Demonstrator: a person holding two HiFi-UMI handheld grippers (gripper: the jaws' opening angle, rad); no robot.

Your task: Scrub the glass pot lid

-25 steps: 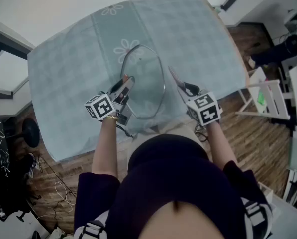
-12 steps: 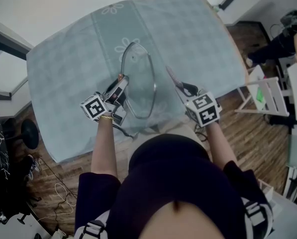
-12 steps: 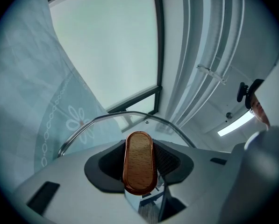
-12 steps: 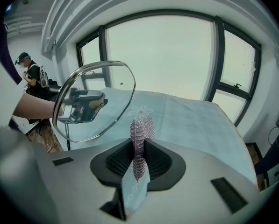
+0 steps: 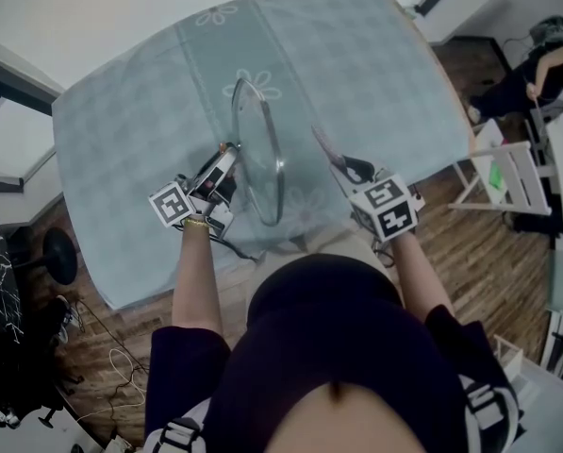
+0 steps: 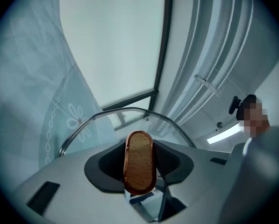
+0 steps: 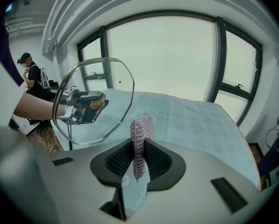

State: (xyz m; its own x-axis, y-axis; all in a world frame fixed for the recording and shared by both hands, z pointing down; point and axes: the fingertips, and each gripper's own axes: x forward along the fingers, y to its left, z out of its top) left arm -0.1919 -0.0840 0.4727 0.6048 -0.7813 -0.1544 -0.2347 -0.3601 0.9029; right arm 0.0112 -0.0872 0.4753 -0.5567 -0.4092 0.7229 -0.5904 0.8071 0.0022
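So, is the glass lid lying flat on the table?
No, the left claw holds the glass lid up on its edge by the wooden handle.

glass pot lid [image 5: 256,144]: clear, metal-rimmed, standing on edge at frame centre, wooden copper-edged knob [image 6: 139,164] clamped in left claw [image 5: 223,159] | mesh scrubber [image 7: 140,139]: purple strip, upright, pinched in right claw [image 5: 336,163], right of lid, apart

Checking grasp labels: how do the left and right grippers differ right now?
The left gripper clamps the wooden knob of the glass lid; the right gripper pinches a purple mesh scrubber. The left gripper points roughly level, holding the lid upright; the right gripper angles down, its scrubber apart from the glass. Both are shut on something.
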